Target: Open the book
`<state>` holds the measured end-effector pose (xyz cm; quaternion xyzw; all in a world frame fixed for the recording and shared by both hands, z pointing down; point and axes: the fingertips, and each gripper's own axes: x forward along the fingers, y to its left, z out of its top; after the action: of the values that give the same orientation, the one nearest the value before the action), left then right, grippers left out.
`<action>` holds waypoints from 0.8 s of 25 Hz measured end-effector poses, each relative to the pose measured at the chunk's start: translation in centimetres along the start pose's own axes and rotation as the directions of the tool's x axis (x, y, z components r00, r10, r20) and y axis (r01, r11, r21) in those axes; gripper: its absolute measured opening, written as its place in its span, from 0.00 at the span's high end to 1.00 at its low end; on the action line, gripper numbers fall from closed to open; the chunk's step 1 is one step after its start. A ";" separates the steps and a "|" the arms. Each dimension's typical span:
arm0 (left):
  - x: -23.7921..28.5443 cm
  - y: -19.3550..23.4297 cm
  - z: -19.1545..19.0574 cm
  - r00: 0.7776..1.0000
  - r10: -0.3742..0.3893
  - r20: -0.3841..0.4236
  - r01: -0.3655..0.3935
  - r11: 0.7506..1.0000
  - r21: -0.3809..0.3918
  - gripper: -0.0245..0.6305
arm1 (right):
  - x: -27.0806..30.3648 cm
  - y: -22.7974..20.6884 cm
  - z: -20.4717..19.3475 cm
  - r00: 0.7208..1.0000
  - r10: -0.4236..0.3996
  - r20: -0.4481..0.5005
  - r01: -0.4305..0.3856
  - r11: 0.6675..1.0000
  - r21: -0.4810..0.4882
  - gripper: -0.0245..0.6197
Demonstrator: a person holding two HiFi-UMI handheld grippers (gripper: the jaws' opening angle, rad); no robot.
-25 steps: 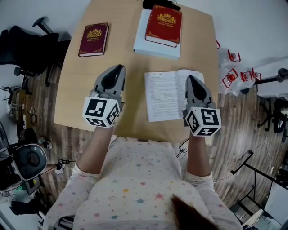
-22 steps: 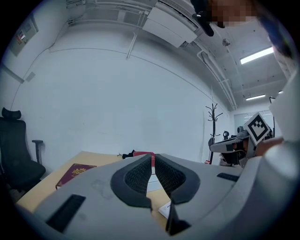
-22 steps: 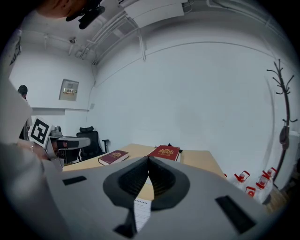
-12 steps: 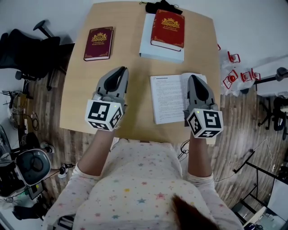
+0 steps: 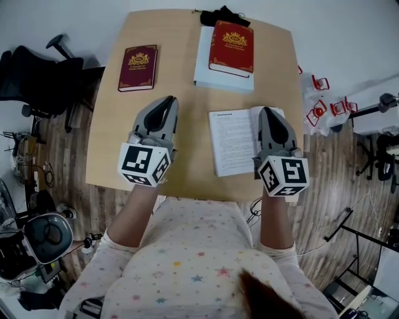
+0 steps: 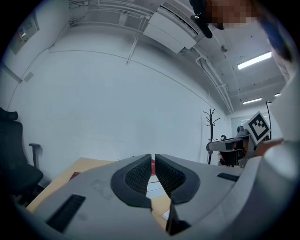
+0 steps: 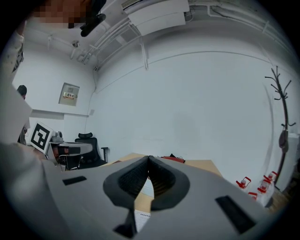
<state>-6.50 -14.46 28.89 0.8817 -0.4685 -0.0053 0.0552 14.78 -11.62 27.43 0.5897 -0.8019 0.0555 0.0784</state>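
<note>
An open book (image 5: 232, 142) lies flat on the wooden table (image 5: 112, 143) near its front edge, printed pages up. My right gripper (image 5: 268, 111) hovers over the book's right page, jaws shut with nothing between them; in the right gripper view the gripper (image 7: 148, 158) points across the table. My left gripper (image 5: 167, 99) is over bare table to the left of the book, apart from it. Its jaws are also shut and empty, as the left gripper view shows (image 6: 153, 155).
At the back of the table a red book (image 5: 232, 39) rests on a larger white book (image 5: 204, 62), with a black object (image 5: 223, 15) behind them. A closed dark red book (image 5: 138, 67) lies at the back left. A black chair (image 5: 37, 75) stands left; red clips (image 5: 321, 106) lie right.
The head view has shifted slightly, so the table sits a little lower in the frame. Both grippers keep their places relative to the open book.
</note>
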 end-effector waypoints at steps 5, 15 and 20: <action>0.0 -0.1 0.8 1.000 0.006 0.011 -0.006 1.000 0.005 0.92 | -0.1 0.4 1.1 1.000 0.013 0.025 -0.013 1.000 -0.002 0.96; -0.6 -0.1 1.5 0.999 0.018 0.028 -0.018 1.000 0.010 0.92 | -0.4 1.0 1.9 0.999 0.023 0.035 -0.023 1.000 -0.021 0.96; -0.8 -0.2 1.8 0.999 0.021 0.029 -0.021 1.000 0.011 0.92 | -0.7 1.1 2.3 0.999 0.023 0.042 -0.023 1.000 -0.020 0.96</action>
<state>-6.89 -13.84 27.06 0.8768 -0.4786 -0.0149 0.0435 13.79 -11.02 25.08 0.5807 -0.8106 0.0363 0.0665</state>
